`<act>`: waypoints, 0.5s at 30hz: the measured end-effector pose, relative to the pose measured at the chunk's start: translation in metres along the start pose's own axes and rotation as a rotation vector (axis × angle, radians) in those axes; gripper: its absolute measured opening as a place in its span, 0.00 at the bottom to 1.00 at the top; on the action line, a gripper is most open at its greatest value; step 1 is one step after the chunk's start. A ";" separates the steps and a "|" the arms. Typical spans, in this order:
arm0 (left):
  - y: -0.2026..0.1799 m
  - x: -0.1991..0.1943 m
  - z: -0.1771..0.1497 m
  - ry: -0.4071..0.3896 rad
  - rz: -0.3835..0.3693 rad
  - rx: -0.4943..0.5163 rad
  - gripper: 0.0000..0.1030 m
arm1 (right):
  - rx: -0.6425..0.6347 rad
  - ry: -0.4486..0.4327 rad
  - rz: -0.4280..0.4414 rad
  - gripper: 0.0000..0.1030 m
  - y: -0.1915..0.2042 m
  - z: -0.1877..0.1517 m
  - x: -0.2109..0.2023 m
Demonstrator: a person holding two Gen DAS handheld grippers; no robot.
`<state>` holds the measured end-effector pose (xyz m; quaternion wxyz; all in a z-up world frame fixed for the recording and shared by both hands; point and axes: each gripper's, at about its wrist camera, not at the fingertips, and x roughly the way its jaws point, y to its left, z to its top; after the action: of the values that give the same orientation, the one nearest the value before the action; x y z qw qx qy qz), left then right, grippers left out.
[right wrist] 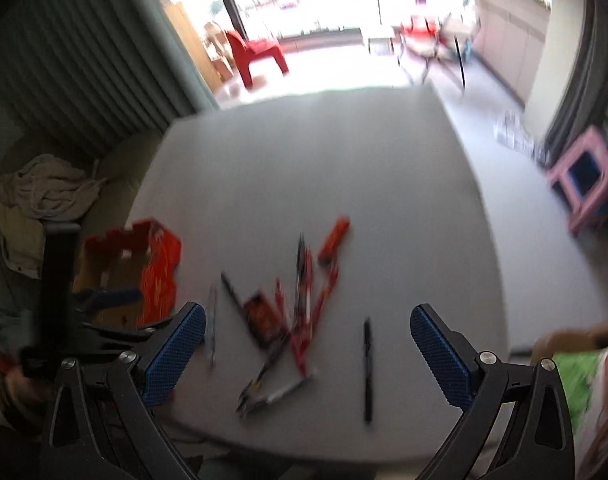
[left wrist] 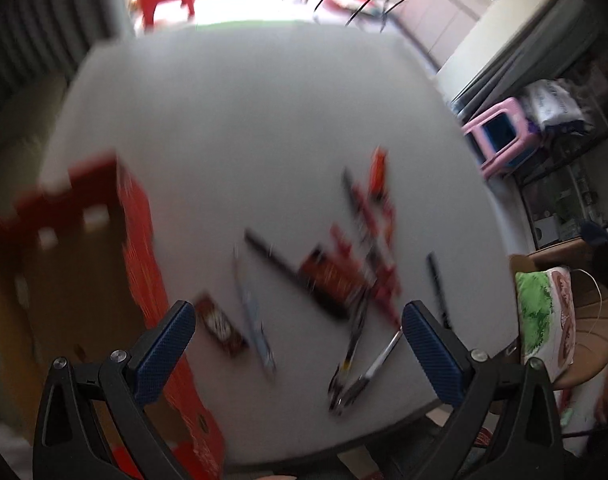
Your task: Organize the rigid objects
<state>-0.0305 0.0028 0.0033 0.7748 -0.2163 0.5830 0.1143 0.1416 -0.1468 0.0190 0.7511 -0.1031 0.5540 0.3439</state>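
Note:
Both views are motion-blurred. A heap of pens, red packets and small tools (left wrist: 344,264) (right wrist: 300,308) lies on the grey table (left wrist: 244,128) (right wrist: 324,168). One black pen (right wrist: 367,376) (left wrist: 438,284) lies apart to the right. An open red cardboard box (left wrist: 76,280) (right wrist: 140,272) stands at the table's left edge. My left gripper (left wrist: 298,344) hovers open above the near side of the heap, beside the box. My right gripper (right wrist: 308,348) is open too, above the near table edge. Nothing sits between either pair of blue pads.
A pink stool (left wrist: 500,136) (right wrist: 584,180) stands on the floor to the right. A red chair (right wrist: 256,56) is far back. A crumpled cloth (right wrist: 36,200) lies at the left. A green-patterned cushion (left wrist: 544,312) sits on a chair near right.

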 end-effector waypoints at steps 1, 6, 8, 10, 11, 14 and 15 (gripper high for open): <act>0.005 0.009 -0.006 0.025 -0.005 -0.020 1.00 | 0.017 0.036 0.001 1.00 -0.001 -0.006 0.008; 0.027 0.042 -0.025 0.120 0.016 -0.070 1.00 | 0.028 0.167 -0.021 1.00 -0.005 -0.029 0.037; 0.027 0.047 -0.029 0.119 0.049 -0.030 1.00 | 0.037 0.194 -0.023 1.00 -0.008 -0.035 0.043; 0.026 0.050 -0.032 0.117 0.087 0.016 1.00 | 0.048 0.206 -0.020 1.00 -0.012 -0.040 0.045; 0.028 0.049 -0.033 0.111 0.104 0.034 1.00 | 0.051 0.211 -0.019 1.00 -0.013 -0.041 0.047; 0.040 0.049 -0.035 0.113 0.143 0.034 1.00 | 0.065 0.221 -0.015 1.00 -0.015 -0.043 0.054; 0.046 0.047 -0.035 0.115 0.140 0.019 1.00 | 0.069 0.225 -0.017 1.00 -0.015 -0.044 0.056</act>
<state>-0.0667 0.0236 -0.0589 0.7322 -0.1739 0.6411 0.1502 0.1256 -0.1592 -0.0513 0.6903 -0.1198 0.6453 0.3046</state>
